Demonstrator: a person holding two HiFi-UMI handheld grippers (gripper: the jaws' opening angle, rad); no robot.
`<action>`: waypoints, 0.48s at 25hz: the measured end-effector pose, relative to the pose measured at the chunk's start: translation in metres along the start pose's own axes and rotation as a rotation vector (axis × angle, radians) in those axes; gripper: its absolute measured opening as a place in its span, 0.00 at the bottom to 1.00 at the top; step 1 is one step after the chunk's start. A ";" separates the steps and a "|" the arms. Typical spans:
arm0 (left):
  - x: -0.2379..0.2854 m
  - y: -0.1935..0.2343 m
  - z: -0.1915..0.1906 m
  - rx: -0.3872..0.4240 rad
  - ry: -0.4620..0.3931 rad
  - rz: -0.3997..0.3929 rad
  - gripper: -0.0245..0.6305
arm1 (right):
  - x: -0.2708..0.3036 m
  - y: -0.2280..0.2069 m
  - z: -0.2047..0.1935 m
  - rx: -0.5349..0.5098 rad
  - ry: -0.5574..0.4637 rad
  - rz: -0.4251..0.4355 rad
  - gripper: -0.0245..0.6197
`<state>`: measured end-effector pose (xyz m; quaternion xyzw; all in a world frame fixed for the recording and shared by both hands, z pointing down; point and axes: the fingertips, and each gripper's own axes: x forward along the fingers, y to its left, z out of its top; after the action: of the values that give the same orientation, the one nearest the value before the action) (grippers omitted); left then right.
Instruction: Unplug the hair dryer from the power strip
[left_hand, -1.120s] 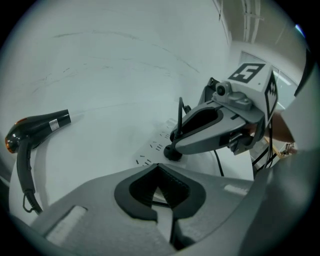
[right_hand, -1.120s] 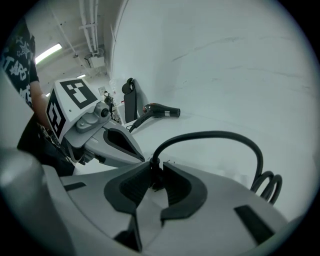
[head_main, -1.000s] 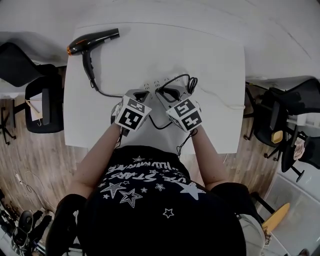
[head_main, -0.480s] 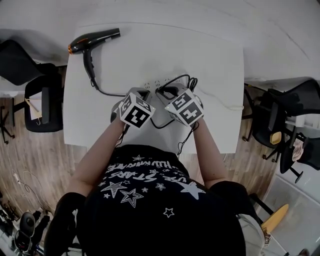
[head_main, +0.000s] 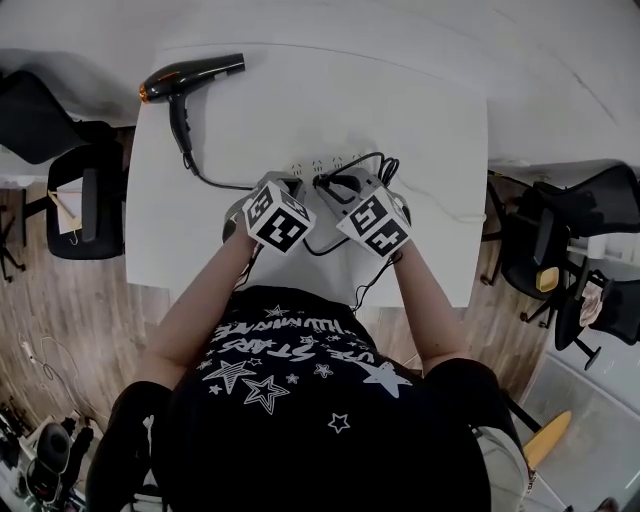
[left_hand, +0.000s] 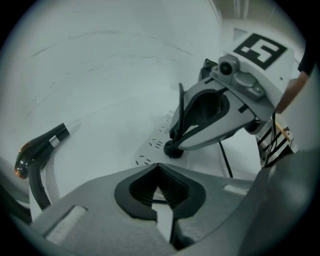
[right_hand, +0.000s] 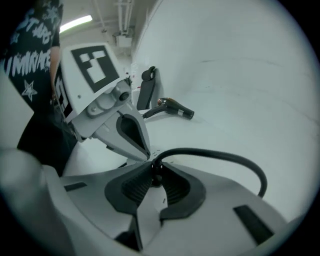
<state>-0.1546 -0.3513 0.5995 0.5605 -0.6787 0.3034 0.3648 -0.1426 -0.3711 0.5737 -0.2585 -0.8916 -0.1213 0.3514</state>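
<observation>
Head view: hair dryer (head_main: 190, 78) lies far left, power strip (head_main: 325, 168) in the middle; left gripper view: left gripper (left_hand: 159, 167) sits clenched just near of the plug (left_hand: 172, 149); right gripper view: right gripper (right_hand: 152, 165) is closing on that upright plug, squarely between its jaws.

Blk hair dryer (head_main: 190, 78) lying on side, plug (head_main: 337, 183) seated in white pwr strip (head_main: 318, 166)
</observation>
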 end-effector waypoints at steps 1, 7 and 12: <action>0.000 0.000 -0.001 0.016 0.008 0.000 0.05 | 0.000 -0.001 0.001 0.063 -0.020 0.001 0.15; 0.000 -0.001 -0.001 0.027 0.006 0.032 0.05 | -0.002 0.007 0.000 -0.178 0.051 -0.023 0.14; 0.002 -0.001 -0.002 0.061 0.027 0.030 0.05 | 0.001 -0.001 0.002 0.012 0.004 0.026 0.14</action>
<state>-0.1531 -0.3505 0.6022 0.5570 -0.6726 0.3370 0.3518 -0.1448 -0.3714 0.5731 -0.2676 -0.8883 -0.1117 0.3562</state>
